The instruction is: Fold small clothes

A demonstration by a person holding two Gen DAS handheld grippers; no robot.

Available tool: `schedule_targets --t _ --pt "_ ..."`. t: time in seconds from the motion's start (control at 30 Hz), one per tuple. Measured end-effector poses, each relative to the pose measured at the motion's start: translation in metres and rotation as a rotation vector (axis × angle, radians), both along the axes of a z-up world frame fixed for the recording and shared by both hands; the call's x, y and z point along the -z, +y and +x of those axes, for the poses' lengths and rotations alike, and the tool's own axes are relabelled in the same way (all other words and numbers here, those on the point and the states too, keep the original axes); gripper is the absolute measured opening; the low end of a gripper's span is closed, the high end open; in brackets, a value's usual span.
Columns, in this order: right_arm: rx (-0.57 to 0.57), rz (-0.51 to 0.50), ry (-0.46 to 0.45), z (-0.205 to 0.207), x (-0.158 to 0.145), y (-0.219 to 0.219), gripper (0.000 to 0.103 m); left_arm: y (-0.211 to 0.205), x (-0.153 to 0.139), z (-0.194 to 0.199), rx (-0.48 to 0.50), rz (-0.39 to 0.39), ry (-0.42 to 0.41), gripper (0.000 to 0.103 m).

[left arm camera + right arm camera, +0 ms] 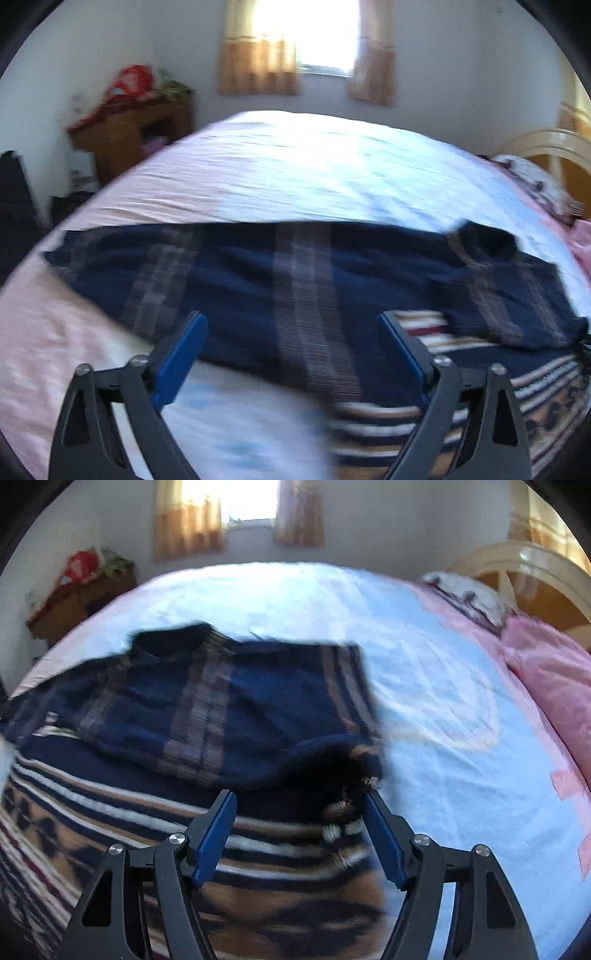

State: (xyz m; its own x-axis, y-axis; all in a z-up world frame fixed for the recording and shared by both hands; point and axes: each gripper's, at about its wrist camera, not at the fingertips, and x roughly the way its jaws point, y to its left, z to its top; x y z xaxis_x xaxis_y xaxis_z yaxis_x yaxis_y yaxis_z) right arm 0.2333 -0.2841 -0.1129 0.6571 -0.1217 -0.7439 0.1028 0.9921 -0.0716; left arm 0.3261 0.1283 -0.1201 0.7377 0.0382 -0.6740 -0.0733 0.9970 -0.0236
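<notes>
A dark blue sweater on a bed, with two grippers above it

A wooden cabinet (pixel 125 140) stands by the bed's far left corner, a window (pixel 306 33) beyond the far edge, and pink bedding (pixel 554 679) along the right edge. The dark blue sweater (pixel 258 273) lies across the near part of the bed (pixel 295 166), on a striped blanket (pixel 110 819). The left gripper (pixel 291 325) is wide open and holds nothing. The right gripper (pixel 299 801) is partly open and empty, by the blanket's fringe.

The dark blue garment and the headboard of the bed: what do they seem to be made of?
The dark blue garment looks like a knitted wool or acrylic sweater: matte, with ribbed bands of grey-brown stripes, lying limp on the bed. The headboard seems to be painted or lacquered wood, cream and glossy, with an orange-brown panel; blur leaves this open.
</notes>
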Motion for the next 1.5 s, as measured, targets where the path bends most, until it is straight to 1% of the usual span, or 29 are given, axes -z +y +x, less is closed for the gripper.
schedule_targets --t 0.03,0.1,0.13,0.17,0.23,0.27,0.37,0.43,0.53,0.6,0.67,0.73,0.8,0.9,0.93,0.97,1.0,1.03,1.07,1.1,1.13,1.2,1.3,1.4,1.5 --pt "-0.042 0.017 -0.023 0.000 -0.004 0.014 0.071 0.011 0.000 0.001 -0.032 0.015 0.002 0.100" --pt "-0.115 0.041 -0.056 -0.003 -0.007 0.039 0.071 0.049 0.001 0.008 -0.137 0.049 0.014 0.100" --pt "-0.153 0.038 -0.079 -0.004 -0.007 0.053 0.071 0.067 0.003 0.009 -0.180 0.059 0.019 0.100" --pt "-0.187 0.022 -0.099 -0.006 -0.005 0.068 0.071 0.090 0.006 0.012 -0.246 0.068 0.030 0.100" --pt "-0.240 -0.019 -0.122 -0.010 0.001 0.090 0.071 0.119 0.011 0.013 -0.326 0.049 0.048 0.100" --pt "-0.277 -0.050 -0.129 -0.013 0.007 0.103 0.071 0.142 0.015 0.012 -0.381 0.022 0.061 0.100" --pt "-0.345 -0.116 -0.120 -0.017 0.022 0.122 0.071 0.188 0.022 0.016 -0.486 -0.038 0.087 0.098" --pt "-0.367 -0.136 -0.100 -0.018 0.029 0.128 0.071 0.213 0.027 0.018 -0.541 -0.090 0.096 0.095" --pt "-0.356 -0.135 -0.079 -0.015 0.033 0.128 0.071 0.246 0.034 0.024 -0.591 -0.208 0.086 0.085" --pt "-0.343 -0.123 -0.057 -0.008 0.038 0.124 0.071 0.264 0.040 0.029 -0.628 -0.281 0.079 0.081" --pt "-0.339 -0.106 -0.056 -0.008 0.039 0.120 0.071 0.273 0.044 0.032 -0.653 -0.326 0.063 0.080" --pt "-0.338 -0.108 -0.058 -0.008 0.040 0.121 0.071 0.276 0.045 0.039 -0.664 -0.342 0.046 0.080" --pt "-0.339 -0.119 -0.060 -0.009 0.041 0.122 0.071 0.275 0.045 0.045 -0.660 -0.349 0.043 0.080" --pt "-0.339 -0.133 -0.063 -0.011 0.042 0.124 0.072 0.277 0.045 0.058 -0.663 -0.330 0.050 0.079" --pt "-0.339 -0.134 -0.064 -0.011 0.042 0.124 0.072 0.276 0.044 0.060 -0.666 -0.316 0.050 0.074" --pt "-0.338 -0.131 -0.064 -0.011 0.042 0.123 0.072 0.274 0.044 0.062 -0.674 -0.297 0.049 0.065" --pt "-0.337 -0.126 -0.063 -0.011 0.043 0.123 0.072 0.275 0.043 0.063 -0.683 -0.283 0.045 0.060" --pt "-0.334 -0.121 -0.062 -0.011 0.043 0.123 0.073 0.275 0.043 0.063 -0.691 -0.276 0.043 0.047" --pt "-0.332 -0.117 -0.062 -0.011 0.043 0.122 0.073 0.276 0.043 0.063 -0.699 -0.274 0.040 0.027" --pt "-0.329 -0.114 -0.061 -0.011 0.043 0.122 0.074 0.277 0.044 0.063 -0.695 -0.286 0.036 0.015" --pt "-0.326 -0.111 -0.061 -0.011 0.043 0.122 0.075 0.279 0.045 0.064 -0.677 -0.315 0.038 0.010" --pt "-0.325 -0.111 -0.061 -0.011 0.043 0.121 0.075 0.280 0.042 0.060 -0.673 -0.334 0.024 0.009" --pt "-0.324 -0.112 -0.061 -0.011 0.043 0.121 0.076 0.278 0.034 0.057 -0.665 -0.321 -0.004 0.009" --pt "-0.324 -0.110 -0.061 -0.011 0.043 0.121 0.076 0.272 0.023 0.053 -0.647 -0.333 -0.029 0.008" --pt "-0.325 -0.109 -0.061 -0.011 0.043 0.121 0.076 0.263 0.009 0.052 -0.609 -0.347 -0.060 0.008"
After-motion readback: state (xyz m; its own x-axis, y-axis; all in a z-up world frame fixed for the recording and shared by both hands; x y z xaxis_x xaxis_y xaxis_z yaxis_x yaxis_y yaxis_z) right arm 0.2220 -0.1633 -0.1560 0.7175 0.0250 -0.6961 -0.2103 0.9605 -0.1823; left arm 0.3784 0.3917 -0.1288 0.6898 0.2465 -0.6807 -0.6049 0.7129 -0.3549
